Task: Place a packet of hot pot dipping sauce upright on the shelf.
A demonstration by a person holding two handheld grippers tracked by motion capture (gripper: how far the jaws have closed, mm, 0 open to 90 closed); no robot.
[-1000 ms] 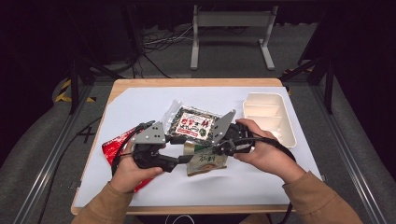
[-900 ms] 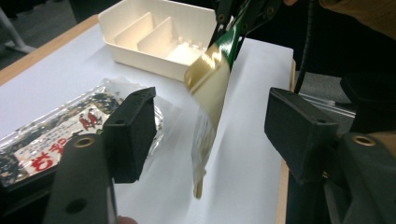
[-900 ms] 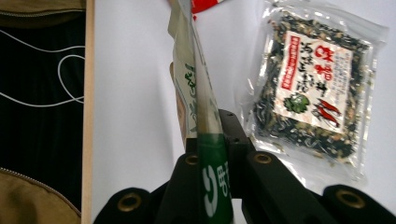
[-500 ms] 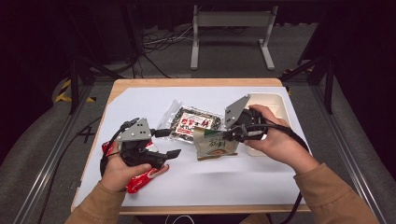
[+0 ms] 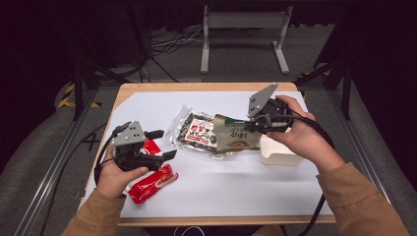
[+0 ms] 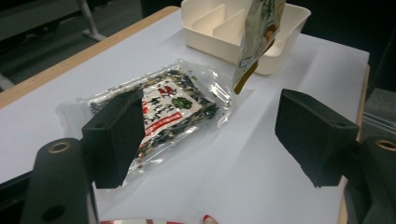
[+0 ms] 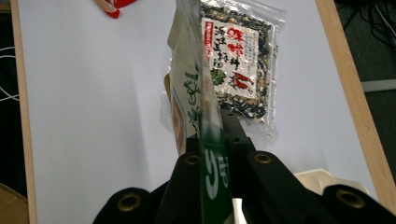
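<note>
The right gripper (image 5: 252,124) has its jaws pinching the green packet (image 5: 237,139), lifted clear for the divided tray (image 5: 280,151); the left gripper (image 5: 158,145) has just spread its jaws, nothing between them.

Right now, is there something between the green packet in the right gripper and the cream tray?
Nothing visible blocks it. The green packet hangs from the shut right gripper just beside the cream tray, above the clear seed bag.
</note>
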